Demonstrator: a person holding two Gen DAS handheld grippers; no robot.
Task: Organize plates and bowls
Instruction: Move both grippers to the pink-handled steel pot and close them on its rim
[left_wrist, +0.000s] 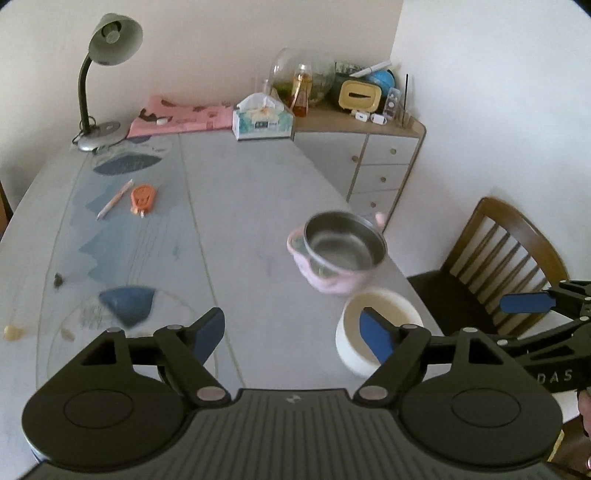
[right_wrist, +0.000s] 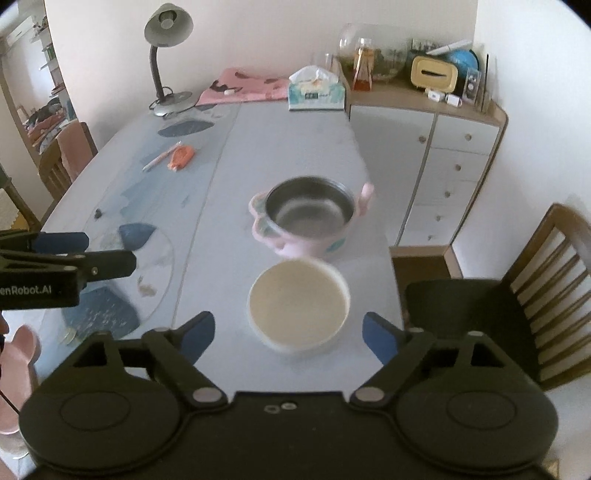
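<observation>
From the left wrist view, the left gripper (left_wrist: 291, 332) hung wide open over the grey table (left_wrist: 240, 206), blue pads spread apart and gripping nothing. Right of centre sat the pink bowl (left_wrist: 328, 275) with a steel bowl (left_wrist: 343, 242) tilted inside it, both a little blurred. Just below them, at lower right, stood the cream bowl (left_wrist: 376, 325), partly hidden behind the right-hand fingertip. At the right edge the right gripper (left_wrist: 532, 302) poked in sideways, one blue pad showing; from here its spread could not be judged. A pencil (left_wrist: 115, 199) and an orange tool (left_wrist: 143, 199) lay side by side at left of centre, a desk lamp (left_wrist: 105, 74) stood upper left, a tissue box (left_wrist: 262, 120) at top centre, and a wooden chair (left_wrist: 506, 258) at the right. Over to the right wrist view: the right gripper (right_wrist: 288, 338) was spread wide too, holding nothing, with the cream bowl (right_wrist: 299, 306) sitting between its fingertips in the lower middle, touched by neither. Directly above it in the frame, just beside it, sat the pink bowl (right_wrist: 303, 243) with the steel bowl (right_wrist: 310, 208) nested in it. The left gripper (right_wrist: 85, 251) reached in from the left edge, over the table (right_wrist: 295, 147). A pink plate (right_wrist: 22, 350) peeked in at the lower left corner.
</observation>
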